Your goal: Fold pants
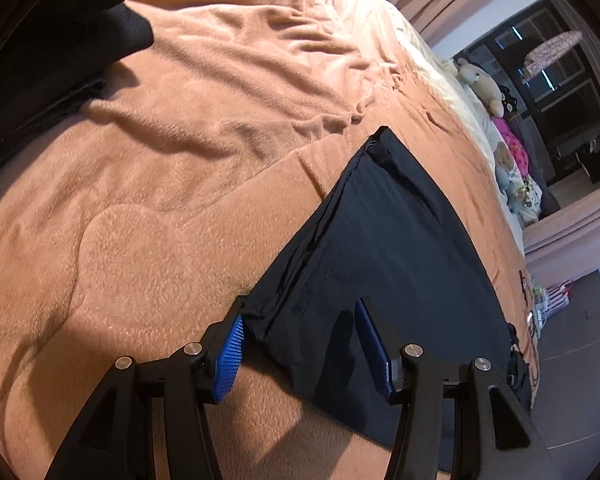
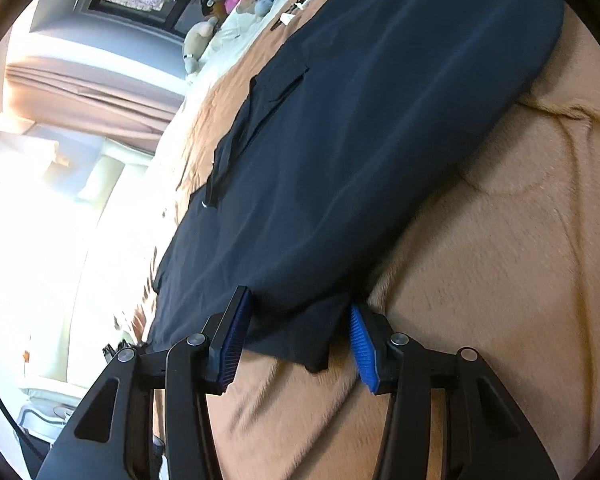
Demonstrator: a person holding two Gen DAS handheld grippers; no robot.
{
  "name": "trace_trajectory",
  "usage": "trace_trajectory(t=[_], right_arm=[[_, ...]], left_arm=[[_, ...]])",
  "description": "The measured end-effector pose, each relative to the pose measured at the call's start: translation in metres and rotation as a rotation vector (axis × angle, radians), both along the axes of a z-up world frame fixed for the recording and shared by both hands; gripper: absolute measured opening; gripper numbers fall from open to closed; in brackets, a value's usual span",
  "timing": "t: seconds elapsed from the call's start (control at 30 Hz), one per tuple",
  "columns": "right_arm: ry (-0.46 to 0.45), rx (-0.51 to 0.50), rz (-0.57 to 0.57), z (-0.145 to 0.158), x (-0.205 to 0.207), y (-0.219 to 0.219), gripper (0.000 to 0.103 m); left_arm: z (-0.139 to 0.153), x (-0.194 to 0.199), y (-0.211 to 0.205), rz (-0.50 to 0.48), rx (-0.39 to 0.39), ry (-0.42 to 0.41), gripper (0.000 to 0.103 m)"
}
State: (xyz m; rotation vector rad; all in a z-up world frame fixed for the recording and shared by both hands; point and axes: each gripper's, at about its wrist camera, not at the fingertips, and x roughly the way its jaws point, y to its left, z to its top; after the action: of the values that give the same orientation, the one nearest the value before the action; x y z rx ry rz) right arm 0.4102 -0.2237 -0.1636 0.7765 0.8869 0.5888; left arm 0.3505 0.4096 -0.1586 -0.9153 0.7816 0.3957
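Stuffed toys (image 1: pixel 485 84) beyond the bed too small to identify

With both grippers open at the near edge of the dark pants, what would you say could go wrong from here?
1. The left gripper straddles only a corner of the dark navy pants; closing may catch one layer, so the fold could splay.
2. The right gripper sits low against the fuzzy tan blanket, which it might pinch too.
3. The pants' far edge looks rumpled, and may crease.
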Motion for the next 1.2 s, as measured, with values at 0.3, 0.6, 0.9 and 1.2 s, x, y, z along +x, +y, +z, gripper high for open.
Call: trace_trajectory(t=[0.3,0.6,0.9,1.2], right_arm=[[0.009,0.038,-0.009,-0.011,0.003,0.007,0.014],[-0.072,0.028,-0.008,0.017,-0.006,0.005,0.001],[-0.076,0.016,-0.004,0.029,-0.025,0.004,0.001],[-0.078,0.016,0.003,0.028,-0.051,-0.014,0.001]], left_arm=[[0.001,-0.006,0.0,0.015,0.041,0.051,0.014],[0.036,-0.02,-0.008,0.011,0.07,-0.006,0.01],[0.046,-0.058,-0.013,0.015,0.051,-0.012,0.01],[0.044,-0.107,-0.029,0.024,0.046,-0.018,0.01]])
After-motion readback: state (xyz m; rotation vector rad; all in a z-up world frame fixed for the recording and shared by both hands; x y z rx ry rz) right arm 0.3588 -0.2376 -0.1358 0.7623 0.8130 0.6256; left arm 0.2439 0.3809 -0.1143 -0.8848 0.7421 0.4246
